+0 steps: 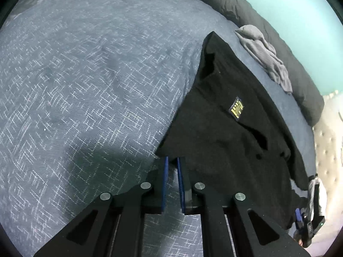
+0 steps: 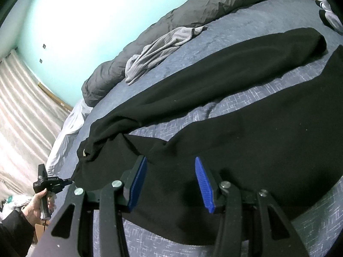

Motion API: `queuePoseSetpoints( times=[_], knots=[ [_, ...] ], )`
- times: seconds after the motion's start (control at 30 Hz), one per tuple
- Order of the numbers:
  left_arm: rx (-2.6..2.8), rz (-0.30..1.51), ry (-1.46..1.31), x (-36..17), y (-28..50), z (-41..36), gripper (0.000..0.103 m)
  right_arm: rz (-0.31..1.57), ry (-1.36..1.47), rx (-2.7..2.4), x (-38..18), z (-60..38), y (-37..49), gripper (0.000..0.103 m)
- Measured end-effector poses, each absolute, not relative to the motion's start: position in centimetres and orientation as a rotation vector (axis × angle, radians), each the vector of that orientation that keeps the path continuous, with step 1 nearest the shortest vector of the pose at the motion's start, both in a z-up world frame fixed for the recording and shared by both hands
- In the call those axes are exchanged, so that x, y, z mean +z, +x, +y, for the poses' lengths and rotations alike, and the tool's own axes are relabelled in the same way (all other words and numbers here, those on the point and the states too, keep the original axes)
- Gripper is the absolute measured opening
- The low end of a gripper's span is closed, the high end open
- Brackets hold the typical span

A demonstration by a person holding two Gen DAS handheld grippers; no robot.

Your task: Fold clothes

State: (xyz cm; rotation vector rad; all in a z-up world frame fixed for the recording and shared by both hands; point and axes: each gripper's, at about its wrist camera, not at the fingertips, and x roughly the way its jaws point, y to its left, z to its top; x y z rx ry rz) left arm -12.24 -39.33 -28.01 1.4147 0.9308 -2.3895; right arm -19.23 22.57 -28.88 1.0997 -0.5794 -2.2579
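My black trousers (image 2: 214,111) lie on the bed (image 1: 85,75), legs splayed toward two o'clock and not yet folded together, my left tongs (image 1: 172,160) clenched on the waistband corner, my right tongs (image 2: 171,162) released above the seat

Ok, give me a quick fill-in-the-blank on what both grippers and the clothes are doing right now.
1. The left gripper is shut on the edge of the ____ garment.
2. The right gripper hovers over that garment with its fingers ____.
3. A crumpled ____ garment lies beside the dark duvet.
4. Everything rests on a patterned ____ bedspread.

Missing words: black; open; grey; blue
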Motion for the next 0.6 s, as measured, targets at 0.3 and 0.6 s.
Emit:
queuePoseSetpoints(
  times=[0.3, 0.6],
  knots=[
    [-2.420, 0.982, 1.353, -28.2, -12.4, -40.0, 0.010, -0.521, 1.110, -2.237, -29.0, 19.9, -19.8, 0.048],
    [-2.472, 1.088, 1.271, -27.5, -11.9, -40.4, 0.025, -0.531, 1.130, -2.236, -29.5, 17.7, -20.9, 0.048]
  ],
)
